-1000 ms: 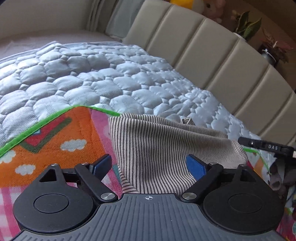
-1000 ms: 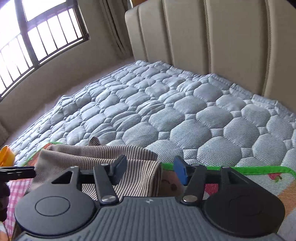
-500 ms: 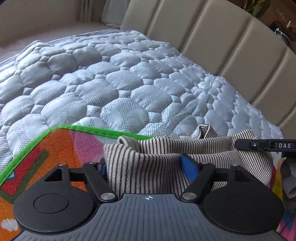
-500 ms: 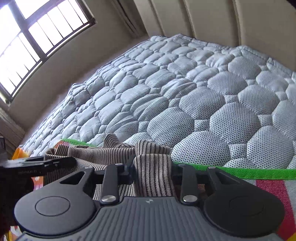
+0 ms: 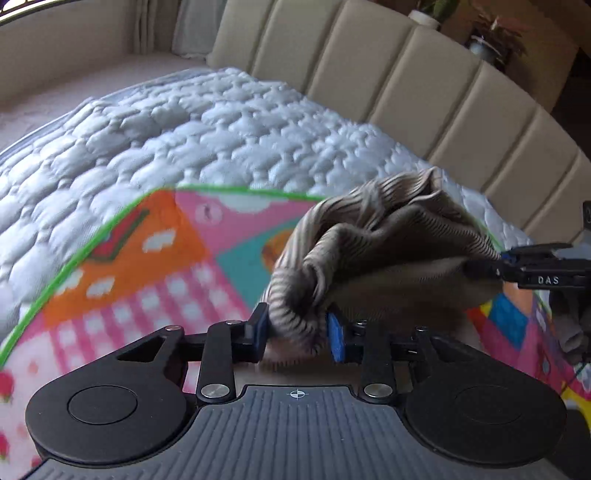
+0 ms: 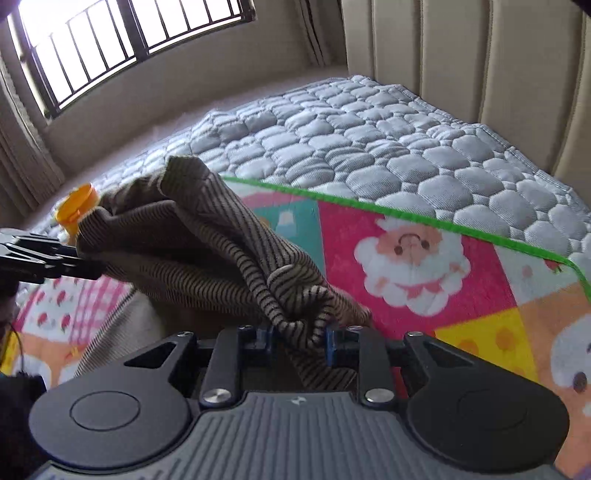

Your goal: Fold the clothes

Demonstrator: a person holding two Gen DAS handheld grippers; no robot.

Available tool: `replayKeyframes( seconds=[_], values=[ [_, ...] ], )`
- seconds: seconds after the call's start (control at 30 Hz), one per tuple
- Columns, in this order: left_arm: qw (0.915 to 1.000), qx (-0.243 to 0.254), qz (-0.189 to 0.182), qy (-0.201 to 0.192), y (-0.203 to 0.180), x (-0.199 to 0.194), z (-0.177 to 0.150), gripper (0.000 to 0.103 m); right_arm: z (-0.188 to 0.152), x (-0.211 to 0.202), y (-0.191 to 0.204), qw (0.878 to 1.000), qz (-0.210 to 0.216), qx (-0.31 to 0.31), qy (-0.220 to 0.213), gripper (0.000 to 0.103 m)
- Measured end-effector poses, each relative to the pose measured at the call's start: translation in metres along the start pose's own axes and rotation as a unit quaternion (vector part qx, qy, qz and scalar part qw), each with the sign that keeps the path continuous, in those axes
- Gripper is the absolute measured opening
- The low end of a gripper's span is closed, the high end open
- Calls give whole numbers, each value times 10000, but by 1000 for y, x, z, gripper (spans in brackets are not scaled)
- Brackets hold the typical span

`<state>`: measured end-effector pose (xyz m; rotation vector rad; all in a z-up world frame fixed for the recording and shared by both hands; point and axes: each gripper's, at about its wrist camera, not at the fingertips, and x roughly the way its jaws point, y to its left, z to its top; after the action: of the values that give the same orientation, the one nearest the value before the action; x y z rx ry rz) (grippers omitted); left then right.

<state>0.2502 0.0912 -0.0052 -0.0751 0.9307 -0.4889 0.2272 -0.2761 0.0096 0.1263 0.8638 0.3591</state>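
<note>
the left gripper (image 5: 297, 332) has its blue pads (image 5: 335, 336) drawn in on a bunched corner of the striped garment (image 5: 388, 236), with only the wad of cloth between them. the right gripper (image 6: 298, 338) is closed in the same way on another bunched corner of the same garment (image 6: 207, 236), its pads pressing the fabric from both sides. the brown and cream striped cloth is lifted off the surface and hangs slack between the two tools, sagging into folds, with more of it trailing down under the near edge of each view. in the left wrist view the right gripper (image 5: 491, 267) shows at the right edge, its tip buried in the fabric; in the right wrist view the left gripper (image 6: 85, 267) shows at the left edge, meeting the cloth there. below the garment lies a bright cartoon play mat (image 6: 413, 258) with a green border, spread on a grey quilted mattress (image 6: 332, 133). a beige padded headboard (image 5: 424, 92) stands along the far right side of the bed. an orange lidded container (image 6: 75, 210) sits at the far left just behind the cloth, and a barred window (image 6: 122, 33) is on the far wall
</note>
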Motion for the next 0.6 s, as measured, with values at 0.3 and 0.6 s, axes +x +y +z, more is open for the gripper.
replayKeyframes(
  seconds=[0.3,0.6],
  values=[
    [9985,-391,-325,-198,1,-79,-50,72,-36,-91,29,9975,-670,45,-218,28],
    [9961,-717,-303,-414,-3,-98,-19,86,-28,-85,34,9968,-483,423,-478,49]
  ],
)
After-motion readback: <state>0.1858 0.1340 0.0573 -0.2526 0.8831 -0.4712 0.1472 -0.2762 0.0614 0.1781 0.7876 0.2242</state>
